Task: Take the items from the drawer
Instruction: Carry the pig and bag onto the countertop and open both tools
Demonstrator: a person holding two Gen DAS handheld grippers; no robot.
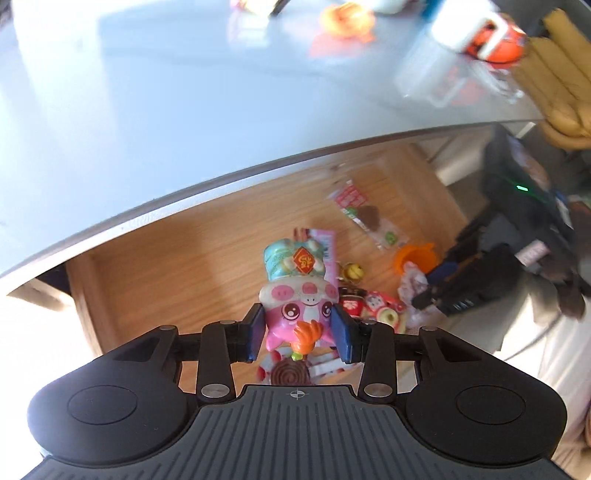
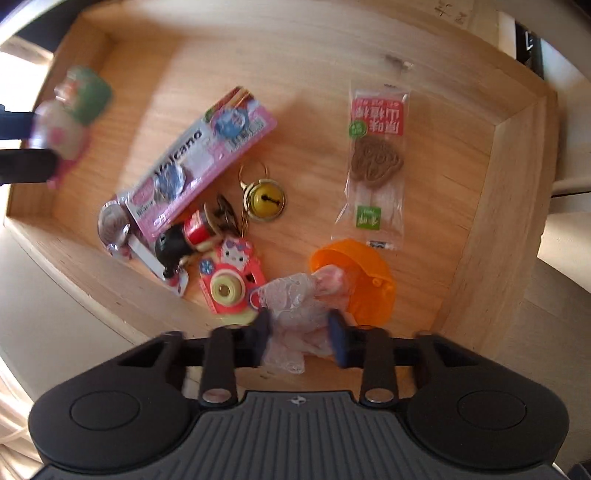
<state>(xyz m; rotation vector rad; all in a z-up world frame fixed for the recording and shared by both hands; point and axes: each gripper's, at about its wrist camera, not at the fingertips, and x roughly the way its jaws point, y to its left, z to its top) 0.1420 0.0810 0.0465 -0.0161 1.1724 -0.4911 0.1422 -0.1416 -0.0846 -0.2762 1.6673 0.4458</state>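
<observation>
My left gripper is shut on a pink pig figurine with a pale blue hat, held up above the open wooden drawer. The same figurine shows blurred at the left edge of the right wrist view. My right gripper points down into the drawer, its blue pads pressed on either side of a pale pink lace bundle. That bundle spills out of an orange capsule half. On the drawer floor lie a pink Volcano packet, a gold bell keyring, a wrapped biscuit and a pink toy camera.
A glossy grey tabletop overhangs the drawer's back. On it are an orange toy and an orange and white item, both blurred. A tan gloved hand shows at the far right. The drawer walls stand close around the right gripper.
</observation>
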